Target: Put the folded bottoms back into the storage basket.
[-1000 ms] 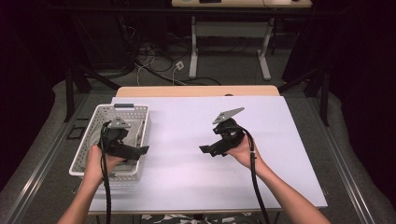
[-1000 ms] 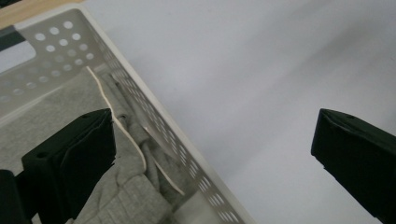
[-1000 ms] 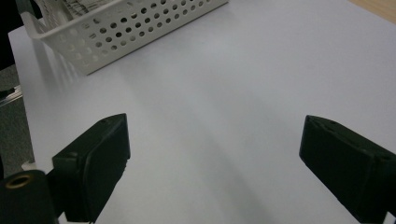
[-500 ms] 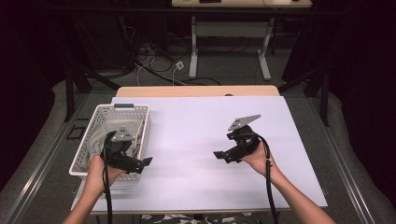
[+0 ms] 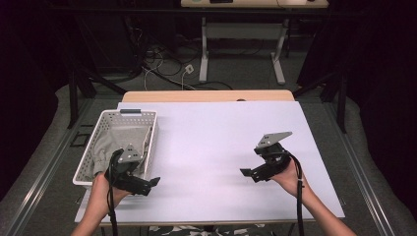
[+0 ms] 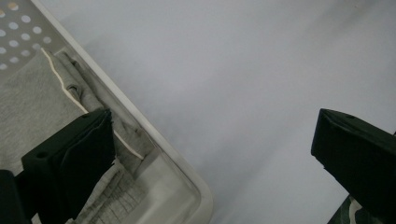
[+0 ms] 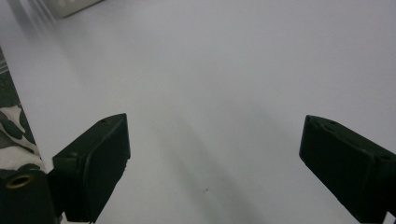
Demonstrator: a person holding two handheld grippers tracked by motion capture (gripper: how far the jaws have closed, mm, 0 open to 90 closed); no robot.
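Observation:
A white perforated basket (image 5: 143, 114) sits at the left of the white table (image 5: 221, 142) and holds a folded grey garment (image 5: 110, 142) with a pale cord. My left gripper (image 5: 153, 183) hovers by the basket's near right corner, jaws wide apart with nothing between them. In the left gripper view the left jaw overlaps the grey garment (image 6: 32, 100) and the basket rim (image 6: 187, 179), and the right jaw is over bare table. My right gripper (image 5: 247, 173) is at the right of the table, pointing left, open and empty. The right gripper view has its jaws (image 7: 212, 163) over plain white table (image 7: 224, 84).
The table's wooden far edge (image 5: 206, 96) lies beyond the white sheet. Behind it are desk legs (image 5: 204, 46) and cables (image 5: 162, 73) on the floor. A camouflage-patterned cloth (image 7: 14, 135) lies below the table's near edge.
Both hands have drawn back toward the near edge. The left gripper left the basket's inside for its near right corner. The right gripper moved right, away from the centre.

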